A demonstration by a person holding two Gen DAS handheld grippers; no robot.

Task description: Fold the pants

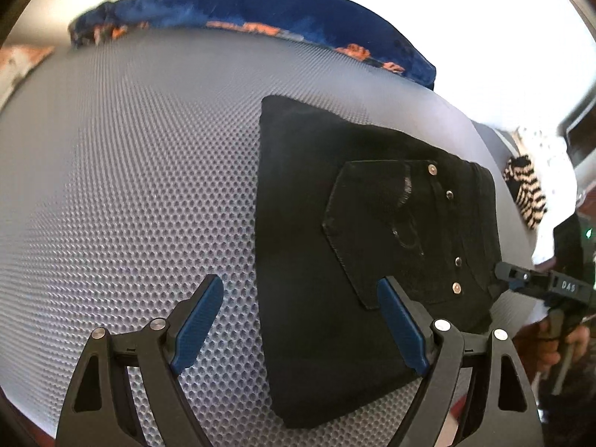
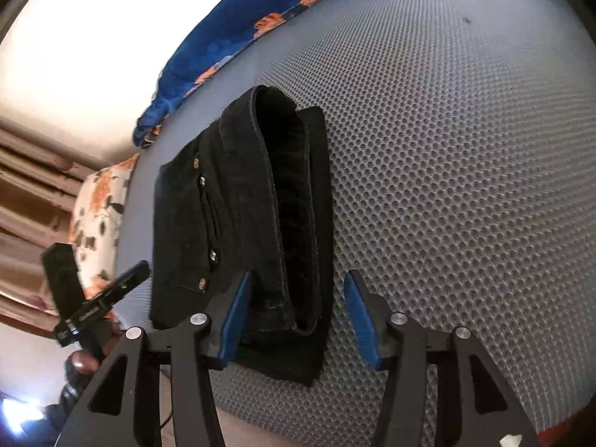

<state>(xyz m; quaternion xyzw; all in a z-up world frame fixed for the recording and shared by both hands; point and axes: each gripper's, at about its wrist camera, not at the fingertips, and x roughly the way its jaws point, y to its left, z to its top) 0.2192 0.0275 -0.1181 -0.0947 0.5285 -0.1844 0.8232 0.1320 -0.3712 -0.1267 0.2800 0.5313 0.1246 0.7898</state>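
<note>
Black jeans (image 1: pixel 298 186), folded into a compact stack with a back pocket and rivets facing up, lie on the grey honeycomb mat (image 1: pixel 130 186). My left gripper (image 1: pixel 300 285) hovers open over their left edge, one blue pad over the mat and the other over the cloth. In the right wrist view the jeans (image 2: pixel 186 223) show their layered folded edge. My right gripper (image 2: pixel 298 277) stands open astride that edge, with its pads clear of the cloth. Each gripper also shows in the other view: the right gripper (image 1: pixel 506 273) at the jeans' right side, the left gripper (image 2: pixel 138 270) at their left.
A blue blanket with orange flowers (image 1: pixel 260 15) lies along the mat's far edge. A floral pillow (image 2: pixel 100 208) and a striped black-and-white cloth (image 1: pixel 525 193) sit off the mat's sides. A person's hand (image 1: pixel 551 342) holds the right gripper's handle.
</note>
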